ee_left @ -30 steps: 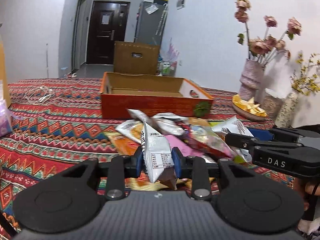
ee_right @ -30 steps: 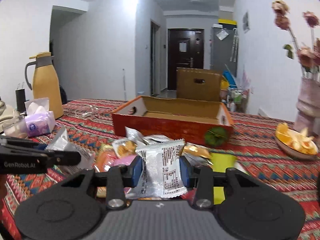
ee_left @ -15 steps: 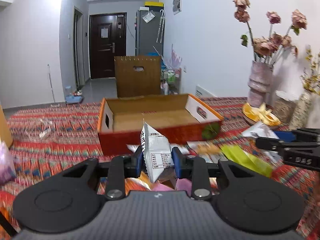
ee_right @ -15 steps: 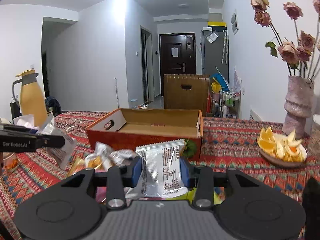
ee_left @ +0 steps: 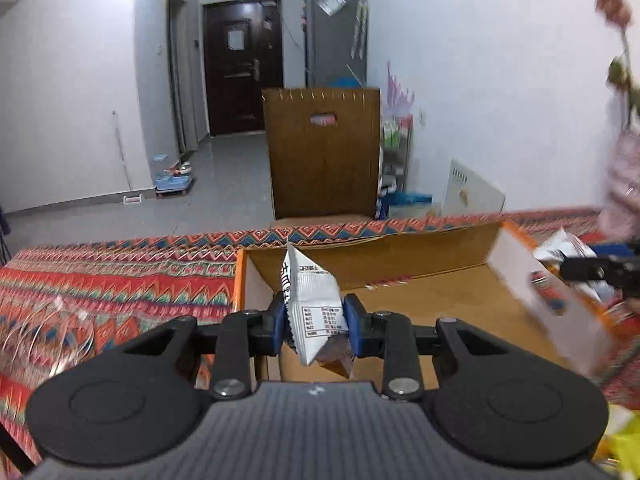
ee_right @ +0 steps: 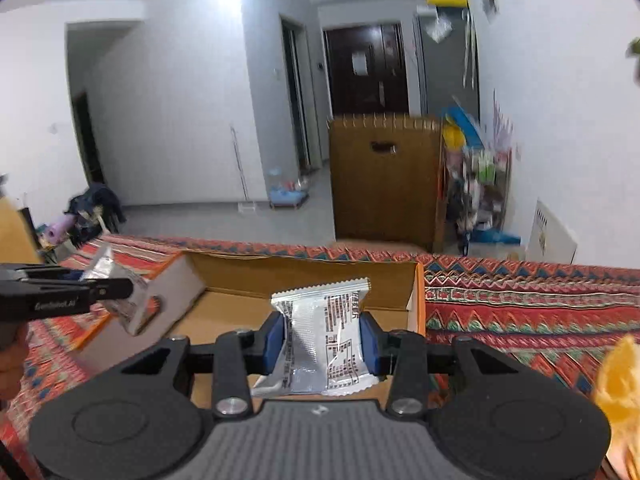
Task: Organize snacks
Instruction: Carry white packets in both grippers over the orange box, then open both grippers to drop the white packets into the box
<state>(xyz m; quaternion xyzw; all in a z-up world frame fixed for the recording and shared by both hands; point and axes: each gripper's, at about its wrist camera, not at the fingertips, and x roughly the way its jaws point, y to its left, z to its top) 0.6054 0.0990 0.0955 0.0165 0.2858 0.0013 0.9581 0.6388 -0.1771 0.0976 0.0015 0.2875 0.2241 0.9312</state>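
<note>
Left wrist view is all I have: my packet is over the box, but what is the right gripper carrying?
Observer: The right gripper is shut on a flat silver snack packet with dark print.
Operator: Is that one over the box too?
Observer: Yes, it hangs above the cardboard floor near the box's right wall.
Operator: Anything already inside the box on that side?
Observer: None that shows; the box floor around that packet looks bare.
</note>
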